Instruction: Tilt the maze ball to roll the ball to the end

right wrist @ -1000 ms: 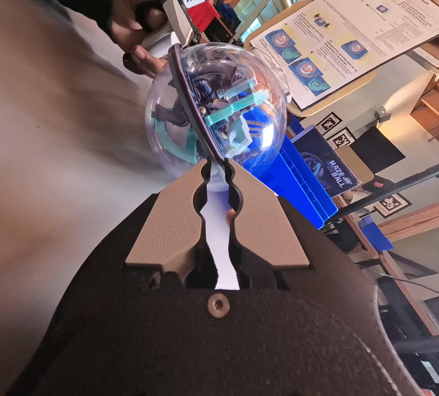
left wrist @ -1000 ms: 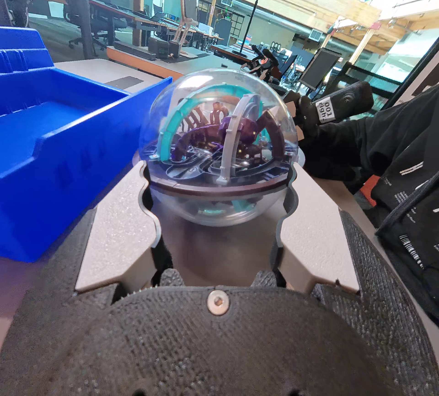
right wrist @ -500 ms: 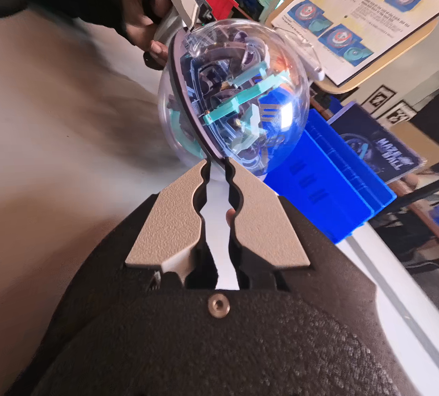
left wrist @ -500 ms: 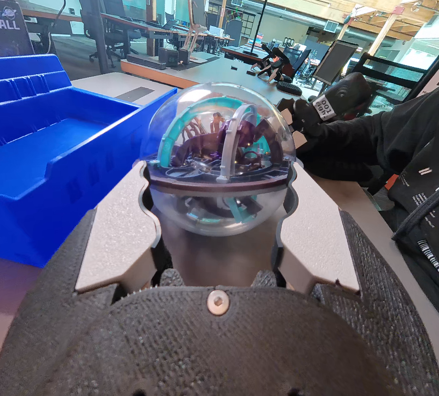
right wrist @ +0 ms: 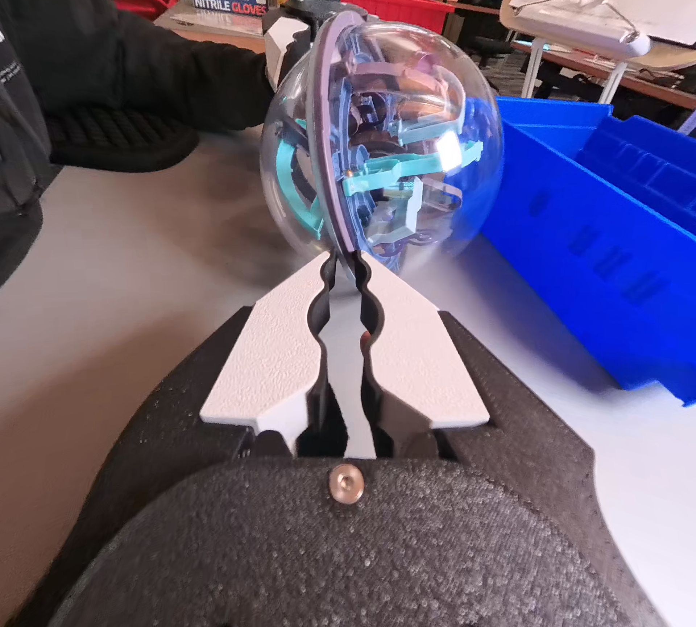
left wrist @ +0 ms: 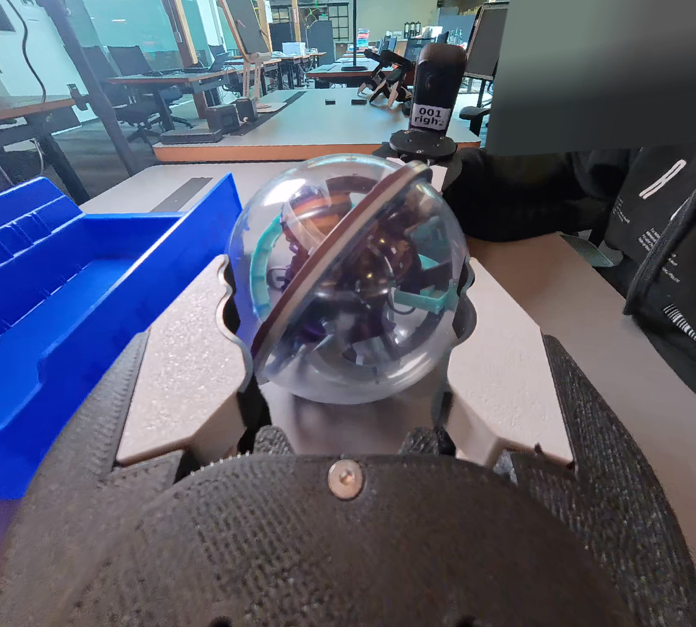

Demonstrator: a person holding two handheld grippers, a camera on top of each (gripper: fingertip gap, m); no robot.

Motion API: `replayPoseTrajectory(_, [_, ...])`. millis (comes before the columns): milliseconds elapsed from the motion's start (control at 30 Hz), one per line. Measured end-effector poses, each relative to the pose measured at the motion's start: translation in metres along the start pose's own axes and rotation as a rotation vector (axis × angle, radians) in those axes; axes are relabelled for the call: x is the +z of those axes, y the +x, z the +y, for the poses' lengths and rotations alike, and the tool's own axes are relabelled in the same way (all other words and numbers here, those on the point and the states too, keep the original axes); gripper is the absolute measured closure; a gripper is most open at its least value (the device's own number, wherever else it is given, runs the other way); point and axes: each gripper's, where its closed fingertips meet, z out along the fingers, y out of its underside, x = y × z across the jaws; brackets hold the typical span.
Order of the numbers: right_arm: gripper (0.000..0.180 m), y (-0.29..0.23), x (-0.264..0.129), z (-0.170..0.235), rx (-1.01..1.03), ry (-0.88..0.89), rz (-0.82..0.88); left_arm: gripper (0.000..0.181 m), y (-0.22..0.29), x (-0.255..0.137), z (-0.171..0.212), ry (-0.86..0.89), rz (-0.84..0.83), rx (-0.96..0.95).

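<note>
While my left tongs point(left wrist: 348, 307) cradle the maze ball point(left wrist: 348, 279) spread wide, right tongs point(right wrist: 344, 266) pinch its rim; I should tilt slowly, watching the small ball point(right wrist: 349, 174).

Right tongs point(right wrist: 344, 262) pinched on upright rim of maze ball point(right wrist: 380, 142).

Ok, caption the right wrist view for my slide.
Right tool pinches the rim of the clear maze ball, tilted on edge above the table beside a blue bin.
</note>
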Motion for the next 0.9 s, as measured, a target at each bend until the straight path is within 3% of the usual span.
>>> replayPoseTrajectory(300, [0.177,-0.021,0.004,0.003,0.205,-0.040,-0.137,0.075,0.006,0.004,-0.014,-0.013,0.004,-0.027])
replayPoseTrajectory(433, [0.180,-0.039,0.011,-0.014,0.310,0.029,-0.236,0.080,0.007,0.014,-0.021,-0.064,-0.012,-0.030])
replayPoseTrajectory(633, [0.180,-0.029,0.004,-0.014,0.207,0.001,-0.173,0.085,-0.001,0.026,-0.022,-0.145,-0.075,0.086])
replayPoseTrajectory(733, [0.165,0.004,-0.019,-0.023,0.126,0.010,-0.064,0.085,-0.007,0.029,-0.023,-0.128,-0.079,0.050])
replayPoseTrajectory(900, [0.097,0.064,-0.038,-0.008,0.121,-0.083,-0.054,0.086,-0.015,0.038,-0.024,-0.145,-0.054,0.022])
